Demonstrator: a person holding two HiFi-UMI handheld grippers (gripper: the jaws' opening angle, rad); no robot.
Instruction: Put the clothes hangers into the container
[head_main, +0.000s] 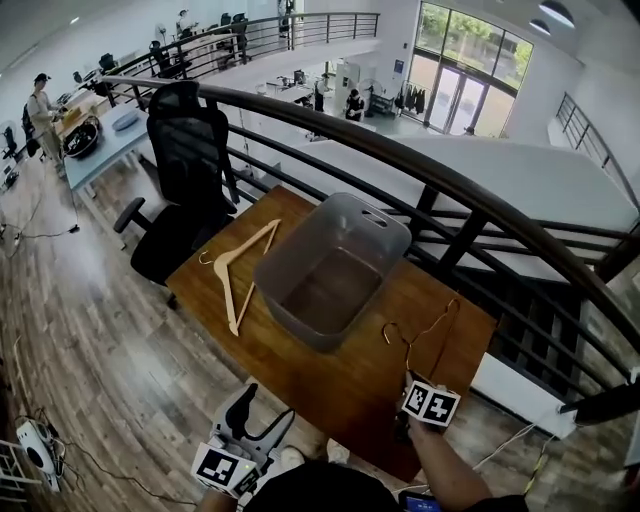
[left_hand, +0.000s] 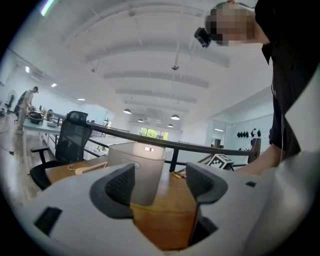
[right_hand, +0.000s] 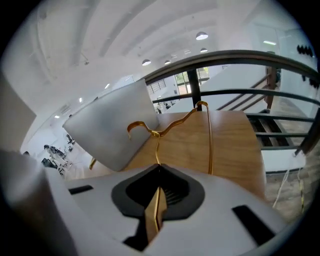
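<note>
Gold wire hanger (right_hand: 159, 142) is clamped in the right gripper (right_hand: 157, 201), near the grey container (head_main: 300, 250) on the worktop (head_main: 340, 390); the left gripper (left_hand: 160, 178) stands wide and empty.

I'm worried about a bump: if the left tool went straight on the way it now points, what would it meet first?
Probably the grey container. Its near wall stands ahead, slightly left of centre between the jaws of the open left tool. Depth is unclear.

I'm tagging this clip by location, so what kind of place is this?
Probably a mezzanine in an open-plan office or lab: a dark railing runs behind the wooden table, an office chair stands beside it, and glass doors show on a floor below.
</note>
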